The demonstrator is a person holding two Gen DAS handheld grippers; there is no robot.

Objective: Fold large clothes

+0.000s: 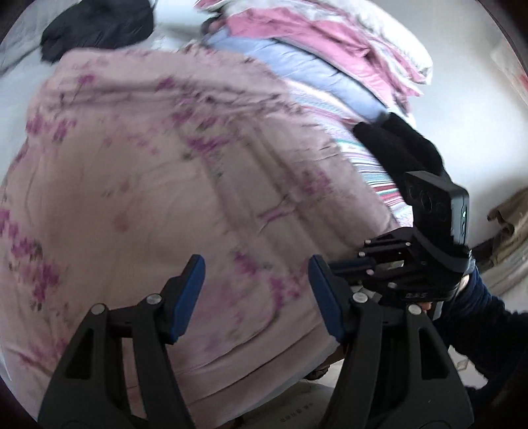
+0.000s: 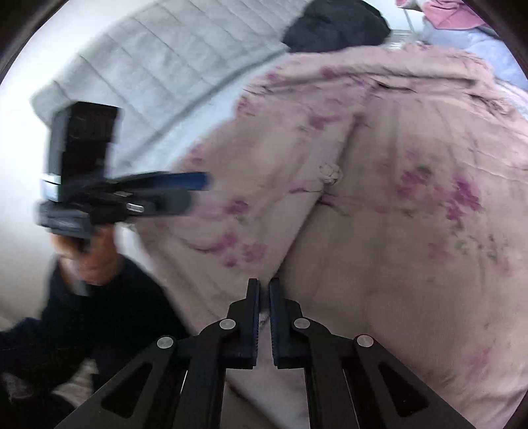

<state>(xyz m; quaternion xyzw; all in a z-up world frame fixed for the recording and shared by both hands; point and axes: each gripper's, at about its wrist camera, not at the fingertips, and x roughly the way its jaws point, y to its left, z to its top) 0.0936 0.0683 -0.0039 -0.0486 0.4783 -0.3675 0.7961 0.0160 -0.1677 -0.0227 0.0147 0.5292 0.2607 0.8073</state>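
Note:
A large pink garment with purple flowers (image 1: 158,184) lies spread over the bed and fills most of both views (image 2: 396,198). My left gripper (image 1: 255,287) is open and empty, just above the garment's near edge. My right gripper (image 2: 263,290) is shut on a fold of the pink garment at its near edge; it also shows in the left wrist view (image 1: 349,264) at the right. The left gripper shows blurred in the right wrist view (image 2: 198,184), fingers pointing right over the garment's left edge.
A dark garment (image 1: 95,26) lies at the far side of the bed. A pile of pink, blue and striped bedding (image 1: 323,59) sits at the far right. A grey quilted bedcover (image 2: 158,52) lies to the left. The floor (image 1: 297,406) shows below the bed edge.

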